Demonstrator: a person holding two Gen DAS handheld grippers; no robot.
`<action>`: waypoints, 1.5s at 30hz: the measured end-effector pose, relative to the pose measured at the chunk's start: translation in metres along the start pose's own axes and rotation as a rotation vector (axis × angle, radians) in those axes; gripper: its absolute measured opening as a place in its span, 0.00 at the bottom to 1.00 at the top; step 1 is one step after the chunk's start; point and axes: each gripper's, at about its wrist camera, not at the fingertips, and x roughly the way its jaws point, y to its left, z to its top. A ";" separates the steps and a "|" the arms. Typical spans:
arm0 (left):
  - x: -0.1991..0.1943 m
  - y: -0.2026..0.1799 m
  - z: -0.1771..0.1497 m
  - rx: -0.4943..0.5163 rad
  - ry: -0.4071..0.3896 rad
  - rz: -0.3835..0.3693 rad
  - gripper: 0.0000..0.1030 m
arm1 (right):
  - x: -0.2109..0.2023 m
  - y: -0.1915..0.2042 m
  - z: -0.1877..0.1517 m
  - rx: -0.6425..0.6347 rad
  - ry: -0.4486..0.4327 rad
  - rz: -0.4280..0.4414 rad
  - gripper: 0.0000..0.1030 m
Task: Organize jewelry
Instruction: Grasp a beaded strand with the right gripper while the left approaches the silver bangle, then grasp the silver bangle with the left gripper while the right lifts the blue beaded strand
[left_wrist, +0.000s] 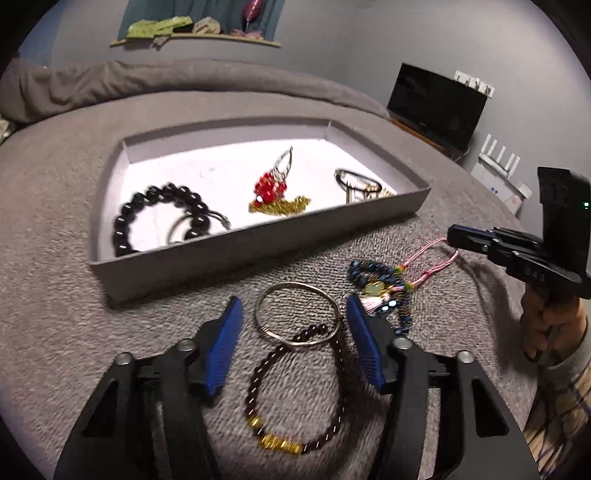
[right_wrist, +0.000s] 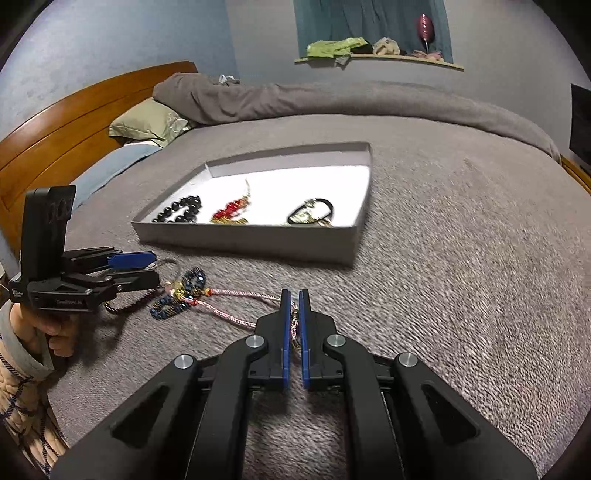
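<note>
A grey tray (left_wrist: 258, 243) on the bed holds a black bead bracelet (left_wrist: 162, 214), a red and gold piece (left_wrist: 273, 192) and a dark hair tie (left_wrist: 358, 181). My left gripper (left_wrist: 293, 306) is open, its blue pads on either side of a silver bangle (left_wrist: 295, 317) and a dark red bead bracelet (left_wrist: 295, 391) on the blanket. My right gripper (right_wrist: 294, 295) is shut on the pink cord (right_wrist: 236, 295) of a blue bead necklace (right_wrist: 181, 295), which lies on the blanket. The right gripper also shows in the left wrist view (left_wrist: 452, 236).
The tray (right_wrist: 251, 240) sits mid-bed on a grey blanket (right_wrist: 461, 258). A pillow (right_wrist: 147, 122) and wooden headboard (right_wrist: 74, 122) are at the left. A dark screen (left_wrist: 436, 107) stands by the wall.
</note>
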 end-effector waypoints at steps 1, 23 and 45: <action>0.003 -0.001 0.000 0.003 0.007 0.008 0.49 | 0.002 -0.002 -0.001 0.003 0.010 -0.005 0.04; -0.034 0.000 0.001 0.031 -0.097 0.044 0.48 | 0.045 0.066 0.022 -0.090 0.040 0.128 0.36; -0.049 0.009 0.009 0.016 -0.140 0.054 0.48 | 0.018 0.070 0.042 -0.073 -0.039 0.220 0.07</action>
